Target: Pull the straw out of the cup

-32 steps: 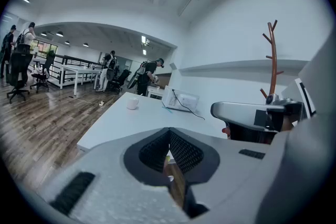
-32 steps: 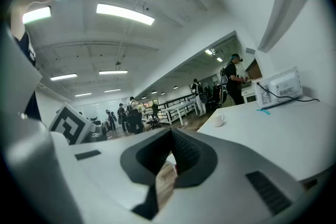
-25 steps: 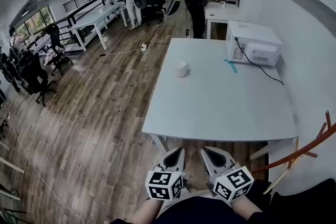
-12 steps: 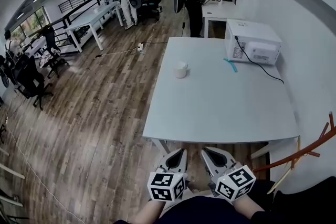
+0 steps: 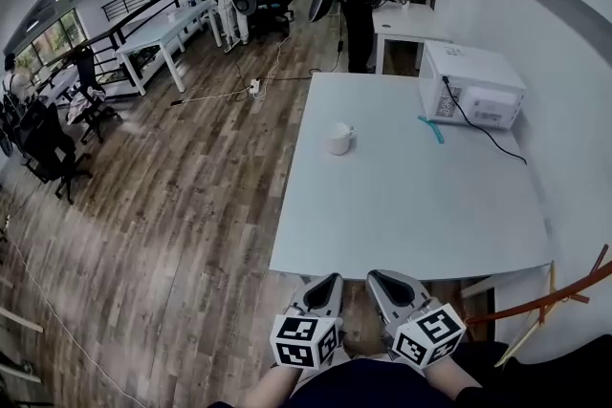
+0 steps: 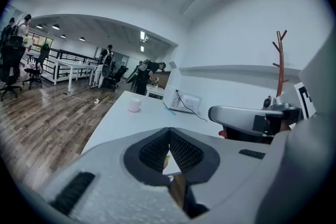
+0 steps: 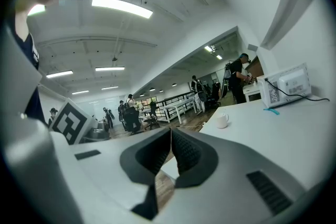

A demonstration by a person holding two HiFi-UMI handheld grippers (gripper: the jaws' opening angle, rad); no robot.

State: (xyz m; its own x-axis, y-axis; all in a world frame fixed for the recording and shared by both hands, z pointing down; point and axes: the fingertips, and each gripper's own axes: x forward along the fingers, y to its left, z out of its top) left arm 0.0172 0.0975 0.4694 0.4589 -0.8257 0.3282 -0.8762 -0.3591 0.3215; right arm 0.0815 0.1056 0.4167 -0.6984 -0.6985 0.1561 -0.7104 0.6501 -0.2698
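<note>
One long white rectangular table (image 5: 411, 205) stretches ahead of my jaws, with a white box-shaped microwave oven (image 5: 475, 89) at its far right. My left gripper (image 5: 325, 287) and right gripper (image 5: 387, 282) are held side by side just short of its near edge, pointing forward almost level. Both have their jaws pressed together on nothing. The small white cup (image 5: 339, 139) stands well ahead of them. A thin teal straw-like strip (image 5: 433, 129) lies flat farther right, beside the microwave.
</note>
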